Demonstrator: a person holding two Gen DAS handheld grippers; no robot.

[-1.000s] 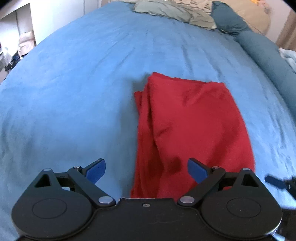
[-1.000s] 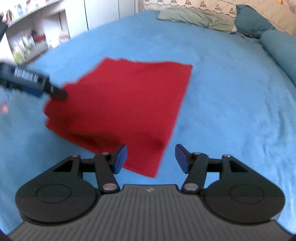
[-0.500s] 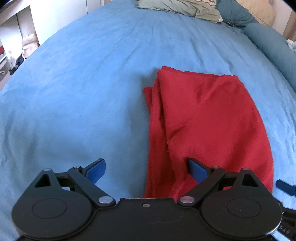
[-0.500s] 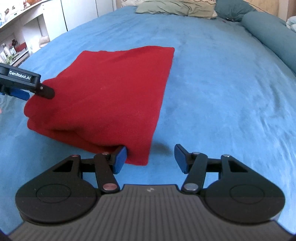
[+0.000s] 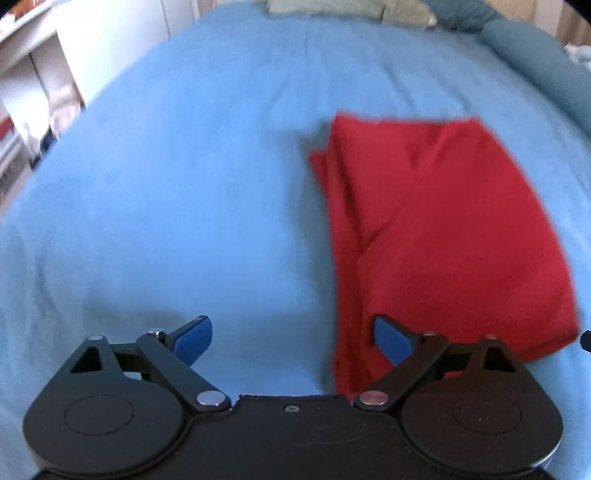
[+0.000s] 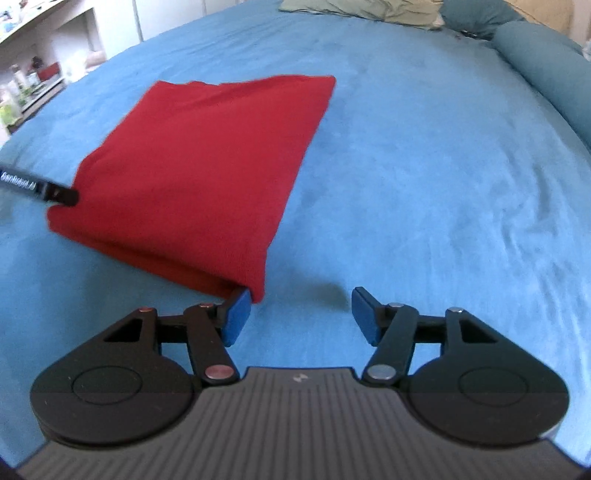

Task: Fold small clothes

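Observation:
A folded red garment [image 5: 439, 229] lies flat on the blue bed cover [image 5: 184, 184]. In the left wrist view my left gripper [image 5: 291, 338] stands open at the garment's near left corner, its right pad over the red edge and its left pad over bare cover. In the right wrist view the same red garment [image 6: 207, 166] lies ahead and to the left. My right gripper [image 6: 301, 314] is open, its jaws still opening, nothing between them; its left pad sits against the garment's near right corner. A black finger of the left gripper shows at that view's left edge.
Pillows [image 6: 354, 9] and a teal bolster [image 6: 543, 59] lie at the bed's far end. White shelves with small items [image 6: 33, 81] stand off the bed's left side. Bare blue cover stretches to the right of the garment.
Both grippers have shifted outward toward the garment's near corners. The garment now sits further right in the left view and further left in the right view. The right gripper's jaws have widened.

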